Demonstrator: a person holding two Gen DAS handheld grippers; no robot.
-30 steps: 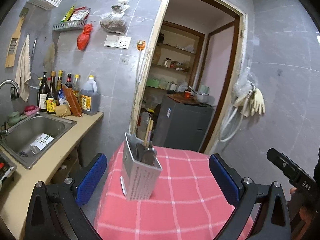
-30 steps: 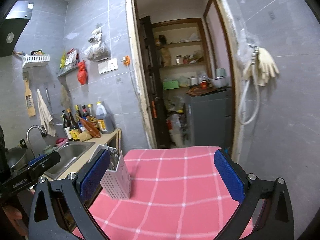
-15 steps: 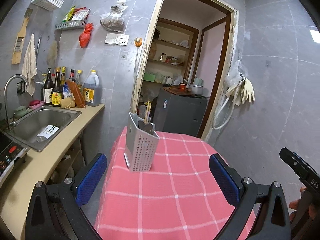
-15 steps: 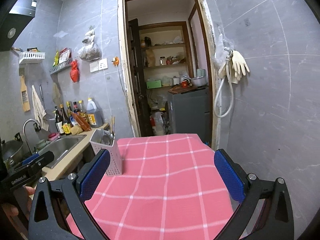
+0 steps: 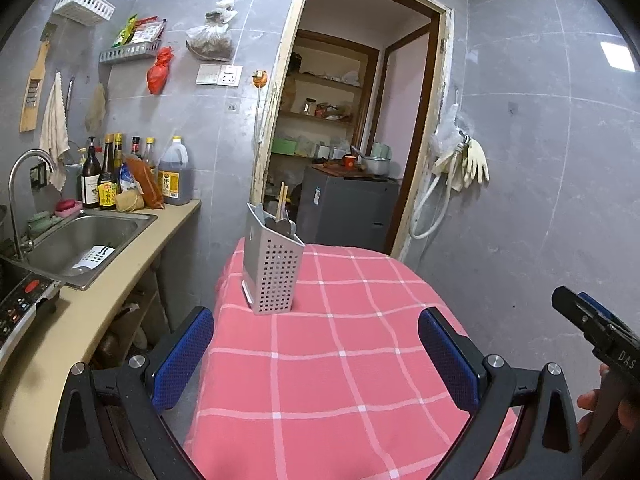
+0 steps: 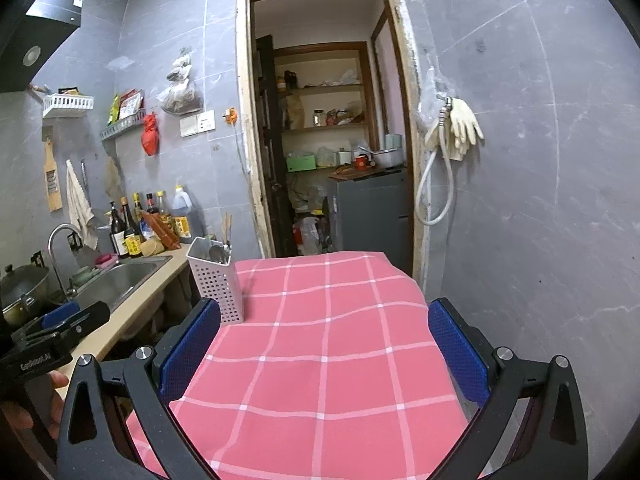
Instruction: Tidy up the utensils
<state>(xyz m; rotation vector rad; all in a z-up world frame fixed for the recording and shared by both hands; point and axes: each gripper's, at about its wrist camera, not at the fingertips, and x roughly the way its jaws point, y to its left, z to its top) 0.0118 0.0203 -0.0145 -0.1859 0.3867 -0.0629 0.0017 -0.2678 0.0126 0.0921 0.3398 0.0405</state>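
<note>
Left gripper: nearest the lens, its blue-padded fingers spread wide apart, holding nothing, above the near part of the tablecloth.
Right gripper: likewise wide apart and empty; its body shows at the right edge of the left wrist view.
Tablecloth: pink with white check, bare between the fingers.
Utensil holder: grey perforated caddy standing upright on the far left corner of the cloth, beside the counter — its long axis is vertical, open mouth up.
Utensils: spoon bowls and chopsticks stick up out of the mouth, the chopsticks leaning slightly right.
Counter: beige, left of the table, with a steel sink and bottles at its back.
Change: the holder looks smaller and farther than a second ago — both grippers have pulled back from it; it stays in place.
</note>
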